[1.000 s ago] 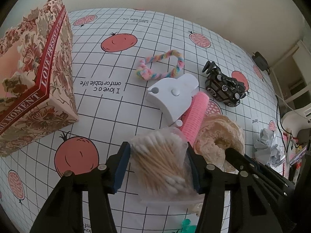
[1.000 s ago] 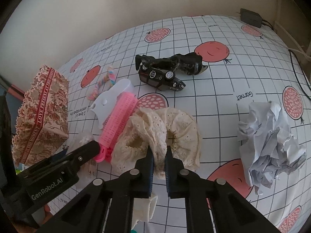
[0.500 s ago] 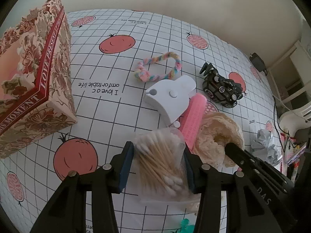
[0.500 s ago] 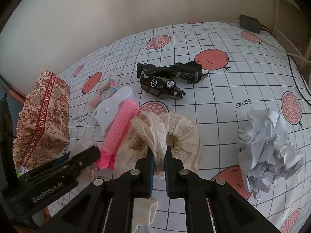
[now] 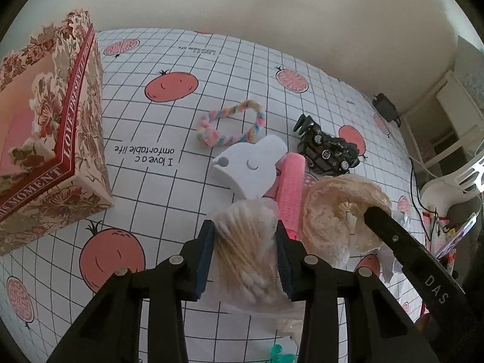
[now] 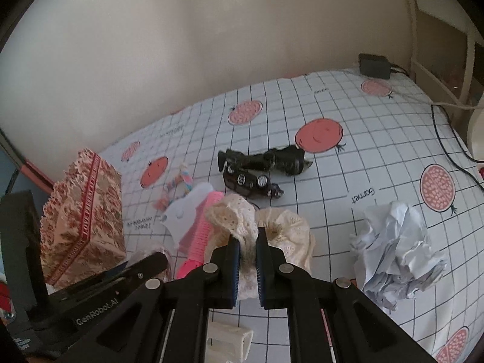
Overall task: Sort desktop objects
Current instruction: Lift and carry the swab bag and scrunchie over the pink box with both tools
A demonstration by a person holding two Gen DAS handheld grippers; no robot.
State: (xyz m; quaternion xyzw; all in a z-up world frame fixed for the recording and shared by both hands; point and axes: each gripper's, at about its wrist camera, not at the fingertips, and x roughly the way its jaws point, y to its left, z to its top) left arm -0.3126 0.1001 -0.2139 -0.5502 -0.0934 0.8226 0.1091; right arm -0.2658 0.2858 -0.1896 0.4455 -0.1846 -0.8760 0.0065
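From the left wrist, the left gripper (image 5: 245, 260) was closing on the clear bag of wooden cotton swabs (image 5: 246, 251), its sticks running along the fingers.

From the right wrist, the right gripper (image 6: 248, 260) was clamped on the cream lace scrunchie (image 6: 263, 230), directly ahead.

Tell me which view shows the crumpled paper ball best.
The right wrist view: the crumpled paper ball lies whole and unobstructed on the tablecloth. The left wrist view catches only a white sliver of it behind the right gripper's arm.
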